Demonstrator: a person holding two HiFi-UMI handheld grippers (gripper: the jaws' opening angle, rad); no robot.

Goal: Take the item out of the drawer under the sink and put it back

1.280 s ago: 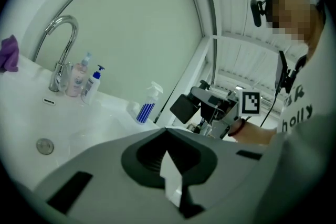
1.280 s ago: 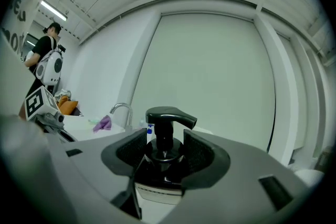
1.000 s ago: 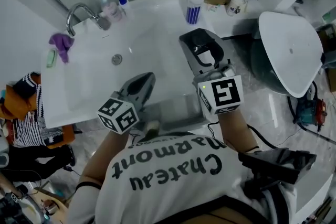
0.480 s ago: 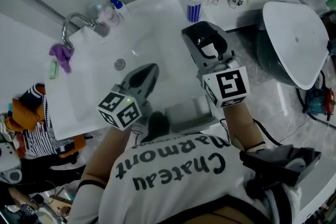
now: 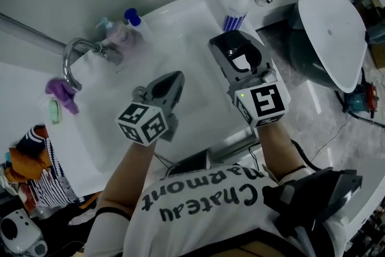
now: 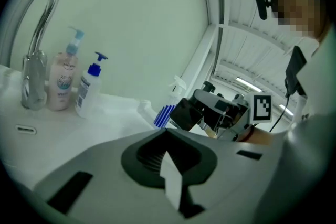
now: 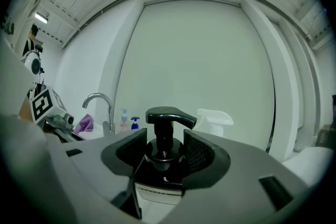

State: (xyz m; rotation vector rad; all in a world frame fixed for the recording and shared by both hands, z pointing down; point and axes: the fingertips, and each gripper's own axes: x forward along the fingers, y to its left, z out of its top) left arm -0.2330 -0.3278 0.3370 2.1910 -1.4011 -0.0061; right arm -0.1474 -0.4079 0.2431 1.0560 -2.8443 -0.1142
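The faucet stands at the left rear of the sink. The left gripper hovers over the basin with its jaws closed together on nothing, probably kept free to work the drawer. The drawer appears part-open below the sink's near edge, between the two arms. The right gripper holds the pump bottle upright above the basin's right side. Its jaws are set wide and press on the bottle's shoulders, so the pump head stands clear above them. The bottle is out of the drawer and apart from the spray bottle at the rear. Returning it to the drawer is not yet done.
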